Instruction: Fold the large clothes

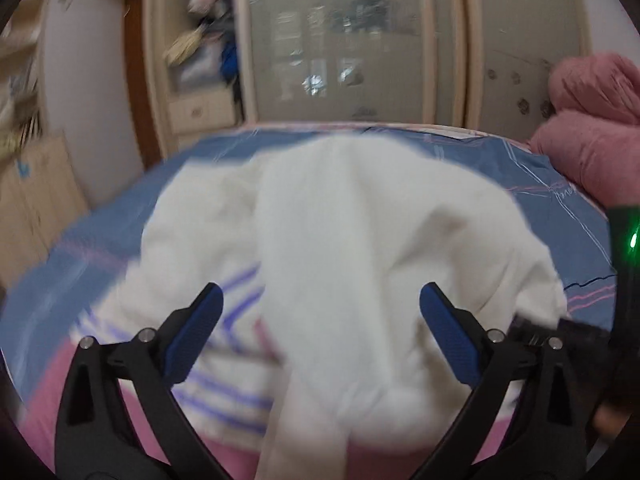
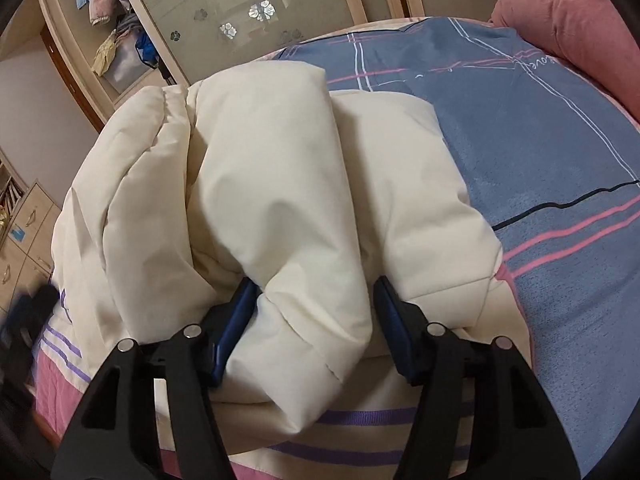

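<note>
Garment: a cream padded jacket (image 2: 280, 184) lies heaped near the middle of the bed, on the blue plaid bedspread (image 2: 560, 152); its bulk sits toward the near edge, presumably so both tools can reach it without stretching
Sleeve: a puffy sleeve (image 2: 296, 264) runs from the far side of the heap toward the right wrist camera and lies over the body of the jacket, the likely first step of narrowing the garment before it is folded in half
Right gripper (image 2: 316, 320): the blue pads (image 2: 236, 320) stand on either side of the sleeve near its cuff and appear to press into the padding; the jaws are clamped on the sleeve but still wide, because the filling is thick
Left gripper (image 1: 320, 336): jaws spread well apart, nothing between the pads; it hangs above the near part of the jacket (image 1: 340, 240), free, so that it can take a second hold
Blur: the left wrist view is smeared, so fine folds and the jacket's outline there cannot be read
Under the jacket: a cream cloth with purple stripes (image 2: 360, 420) and a pink cover (image 2: 52, 384) show at the near edge; whether the striped part belongs to the jacket cannot be told
Surroundings: a pink pillow (image 2: 568, 12) at the far right, a wardrobe (image 2: 260, 8) behind the bed
Stage, as judged: early; the jacket is not yet a flat packet
</note>
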`<control>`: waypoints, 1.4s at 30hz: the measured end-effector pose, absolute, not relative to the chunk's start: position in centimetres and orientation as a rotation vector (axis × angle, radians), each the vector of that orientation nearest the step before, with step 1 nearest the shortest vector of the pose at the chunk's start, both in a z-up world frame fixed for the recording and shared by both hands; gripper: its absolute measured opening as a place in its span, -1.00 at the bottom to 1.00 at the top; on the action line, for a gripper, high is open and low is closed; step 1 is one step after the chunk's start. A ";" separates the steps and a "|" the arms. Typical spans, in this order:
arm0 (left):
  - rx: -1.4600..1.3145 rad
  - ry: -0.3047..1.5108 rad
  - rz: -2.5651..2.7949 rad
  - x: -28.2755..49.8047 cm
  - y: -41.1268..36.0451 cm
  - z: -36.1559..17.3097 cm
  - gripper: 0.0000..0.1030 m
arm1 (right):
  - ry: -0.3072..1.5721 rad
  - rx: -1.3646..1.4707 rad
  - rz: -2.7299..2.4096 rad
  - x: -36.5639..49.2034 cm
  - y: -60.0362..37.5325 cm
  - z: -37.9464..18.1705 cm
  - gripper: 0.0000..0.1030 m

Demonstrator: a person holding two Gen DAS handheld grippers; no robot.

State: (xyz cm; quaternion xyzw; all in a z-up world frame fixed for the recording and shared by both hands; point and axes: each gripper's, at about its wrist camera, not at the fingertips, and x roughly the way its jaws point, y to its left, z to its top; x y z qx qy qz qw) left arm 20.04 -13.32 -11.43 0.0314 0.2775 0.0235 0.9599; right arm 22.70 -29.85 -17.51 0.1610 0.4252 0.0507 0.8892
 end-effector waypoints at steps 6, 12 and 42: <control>0.034 0.635 -0.028 25.0 -17.2 -12.8 0.95 | 0.790 0.358 0.006 19.9 -31.3 -14.8 0.26; -0.020 0.753 -0.015 28.2 -17.0 -16.1 0.96 | 0.684 0.359 -0.120 18.6 -33.0 -13.1 0.51; 0.230 0.670 0.073 26.1 -18.5 -17.1 0.96 | 0.398 0.343 -0.178 16.4 -32.8 -10.3 0.55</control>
